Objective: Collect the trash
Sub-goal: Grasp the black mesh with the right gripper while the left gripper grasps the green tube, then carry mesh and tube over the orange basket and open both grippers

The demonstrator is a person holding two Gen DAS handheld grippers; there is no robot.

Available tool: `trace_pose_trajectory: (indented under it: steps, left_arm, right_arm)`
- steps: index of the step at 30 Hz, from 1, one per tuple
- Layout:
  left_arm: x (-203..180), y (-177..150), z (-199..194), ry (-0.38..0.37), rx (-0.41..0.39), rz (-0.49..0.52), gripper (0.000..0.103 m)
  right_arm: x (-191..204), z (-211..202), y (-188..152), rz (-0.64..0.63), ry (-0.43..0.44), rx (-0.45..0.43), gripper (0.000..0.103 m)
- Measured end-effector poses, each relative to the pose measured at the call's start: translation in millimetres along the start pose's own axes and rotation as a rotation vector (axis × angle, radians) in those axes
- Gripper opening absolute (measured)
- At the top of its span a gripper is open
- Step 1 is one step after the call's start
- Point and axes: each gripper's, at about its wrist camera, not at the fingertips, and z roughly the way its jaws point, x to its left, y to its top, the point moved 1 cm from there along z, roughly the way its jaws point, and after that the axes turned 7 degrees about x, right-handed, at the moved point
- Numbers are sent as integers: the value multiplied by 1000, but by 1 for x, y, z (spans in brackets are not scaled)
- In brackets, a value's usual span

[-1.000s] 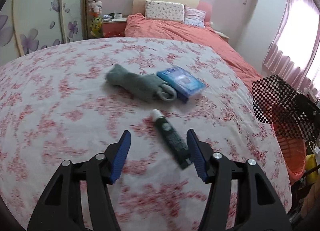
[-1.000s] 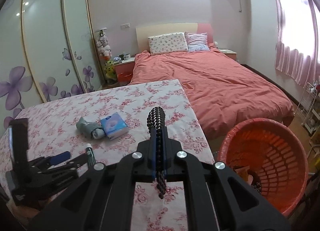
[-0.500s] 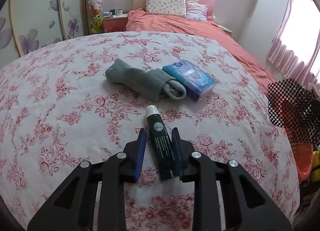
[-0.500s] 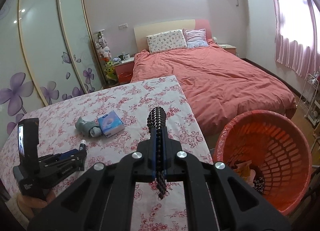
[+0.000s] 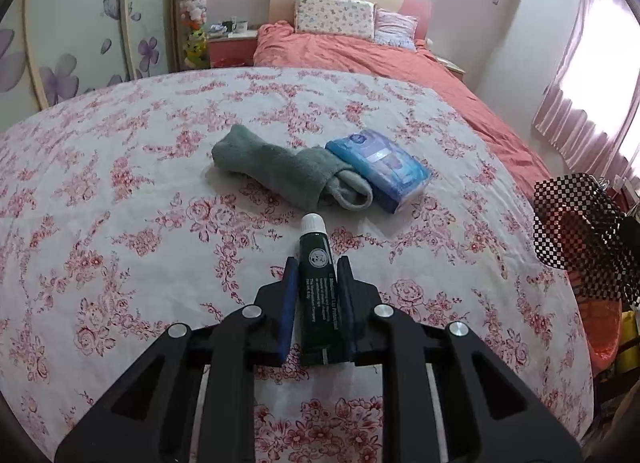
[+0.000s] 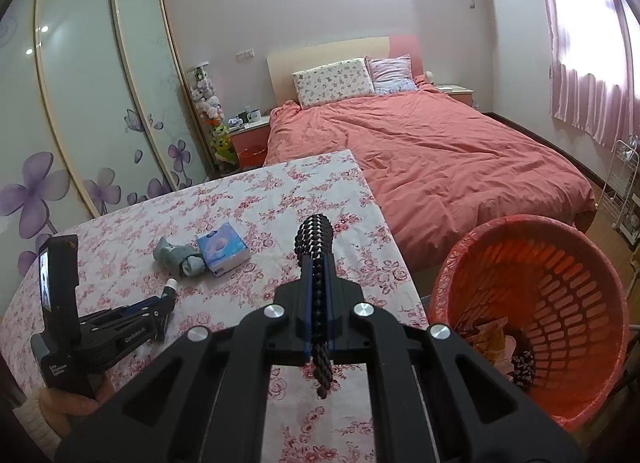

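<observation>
The left claw (image 5: 318, 291) is clamped on the dark green tube (image 5: 319, 283), low in the frame centre, which lies on the flowered worktop (image 5: 120, 223). The right claw (image 6: 316, 283) is pressed together on a black spiky stick (image 6: 316, 247), probably waiting beside the orange basket (image 6: 536, 303) at lower right. Free room remains along the worktop's right edge toward the basket.

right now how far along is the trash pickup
Done: some wrappers already lie in the orange basket. In hand: the left gripper is shut on the green tube; the right gripper grips a black spiky roller. Left: the grey sock and blue tissue pack sit on the table.
</observation>
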Motion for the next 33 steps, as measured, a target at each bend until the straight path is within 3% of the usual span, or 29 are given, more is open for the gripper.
trace_pose_trajectory:
  steps: [10,23,33]
  left_arm:
    - [-25,9,-31,-31,-75,48,20]
    - [-107,18,-70,-202,-150,174,20]
    - [-179,14,-75,-322,-157,298,20]
  right_arm:
    - [-12,-16,2,23,-2,-36,6]
    - [-62,-58,4,115,-63,-124,6]
    - [-112,-86,-3,203,-153,-186,6]
